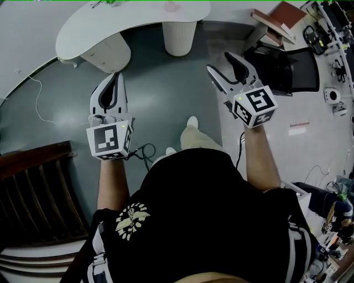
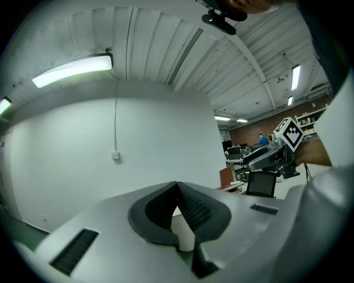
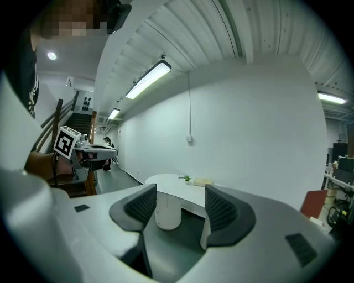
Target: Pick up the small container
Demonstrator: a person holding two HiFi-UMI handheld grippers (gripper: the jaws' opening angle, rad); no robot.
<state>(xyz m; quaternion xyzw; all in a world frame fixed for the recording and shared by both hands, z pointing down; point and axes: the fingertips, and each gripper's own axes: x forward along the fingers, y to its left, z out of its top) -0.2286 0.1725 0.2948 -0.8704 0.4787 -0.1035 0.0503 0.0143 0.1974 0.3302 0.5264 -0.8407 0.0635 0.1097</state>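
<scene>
A white curved table (image 1: 133,25) stands ahead on ribbed pedestals (image 1: 178,36); both grippers are held short of it. At its far edge lie a small pink thing (image 1: 171,6) and a green sprig (image 1: 105,3). In the right gripper view the table top (image 3: 166,182) carries a small green plant (image 3: 187,178) and a pale flat thing (image 3: 202,181); I cannot tell which is the container. My left gripper (image 1: 113,83) (image 2: 177,185) is shut and empty. My right gripper (image 1: 222,62) (image 3: 180,190) is open with nothing between its jaws.
A dark wooden slatted piece (image 1: 33,188) is at the lower left. A black office chair (image 1: 287,69) and brown books (image 1: 279,22) stand at the right, with cluttered shelves beyond. A thin cable (image 1: 41,105) runs over the grey floor at the left.
</scene>
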